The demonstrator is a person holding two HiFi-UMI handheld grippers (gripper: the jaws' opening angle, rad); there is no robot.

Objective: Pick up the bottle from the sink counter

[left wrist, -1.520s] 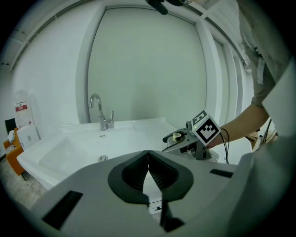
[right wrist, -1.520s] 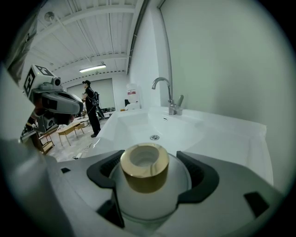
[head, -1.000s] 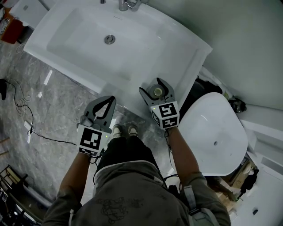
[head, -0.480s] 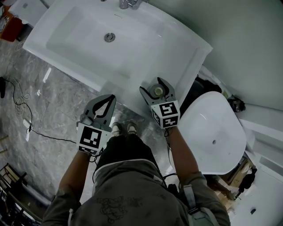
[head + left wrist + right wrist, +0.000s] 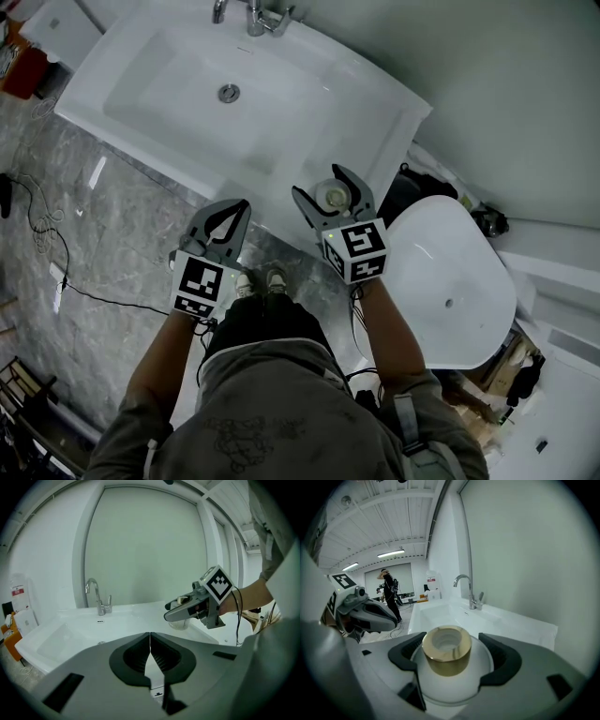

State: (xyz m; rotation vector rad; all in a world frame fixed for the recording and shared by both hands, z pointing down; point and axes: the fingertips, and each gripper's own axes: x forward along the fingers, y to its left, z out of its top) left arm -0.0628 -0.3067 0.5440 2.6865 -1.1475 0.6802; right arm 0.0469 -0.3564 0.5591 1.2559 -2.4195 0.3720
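Note:
The bottle (image 5: 449, 672) is round and white with an open gold neck (image 5: 446, 648). My right gripper (image 5: 450, 660) is shut on its body, one dark pad on each side. In the head view the bottle (image 5: 330, 196) sits between the right gripper (image 5: 332, 193) jaws over the front right part of the white sink counter (image 5: 384, 122). Whether it touches the counter is unclear. My left gripper (image 5: 229, 218) is shut and holds nothing, in front of the counter's edge. In the left gripper view its jaws (image 5: 150, 637) meet at the tips, and the right gripper (image 5: 186, 612) shows beyond.
The basin (image 5: 187, 89) with its drain (image 5: 229, 93) and the chrome tap (image 5: 260, 16) lie beyond the grippers. A white toilet (image 5: 450, 281) stands to the right. Marble floor with a black cable (image 5: 56, 253) lies to the left. A person (image 5: 389, 592) stands far off.
The right gripper stays shut on the bottle. The head view has shifted a little, so the tap shows more. Both grippers have barely moved.

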